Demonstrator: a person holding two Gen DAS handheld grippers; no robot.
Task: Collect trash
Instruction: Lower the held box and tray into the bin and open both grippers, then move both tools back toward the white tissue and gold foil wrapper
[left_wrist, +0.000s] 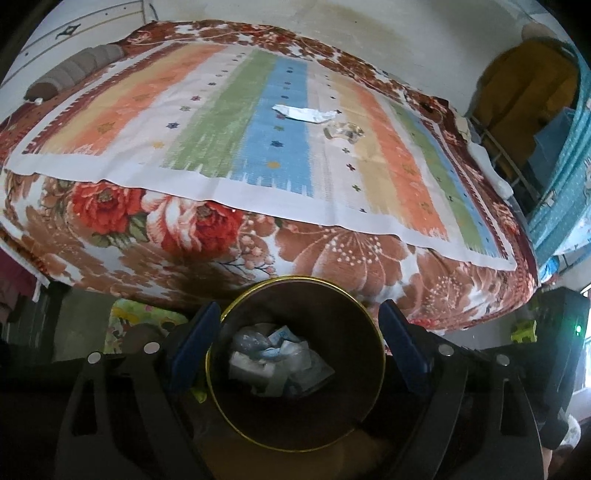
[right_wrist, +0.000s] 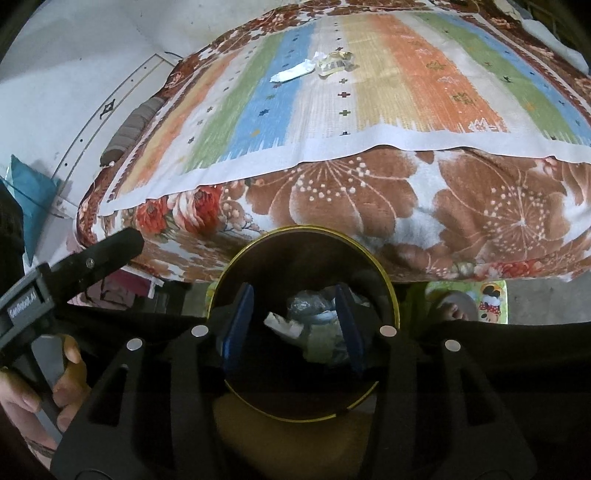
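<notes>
Right hand-held gripper (right_wrist: 293, 325) hanging spread and empty over the round dark gold-rimmed bin (right_wrist: 392, 291) holding crumpled wrappers (right_wrist: 317, 332), left hand-held gripper (left_wrist: 295, 345) spread wide around the rim, white torn wrapper (left_wrist: 304, 112) lying on the striped bed cover (left_wrist: 221, 129).

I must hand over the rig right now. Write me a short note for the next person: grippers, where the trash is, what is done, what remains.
Left gripper: open, holding nothing, poised above the bin.
Right gripper: open over the bin mouth, nothing between its pads.
Bin: dark, gold-rimmed, on the floor in front of the bed; crumpled trash already lies inside.
Done: some trash is in the bin.
Left: a white wrapper and a clear crumpled wrapper lie side by side on the striped cloth on the bed. Pick up both and drop them in.
</notes>
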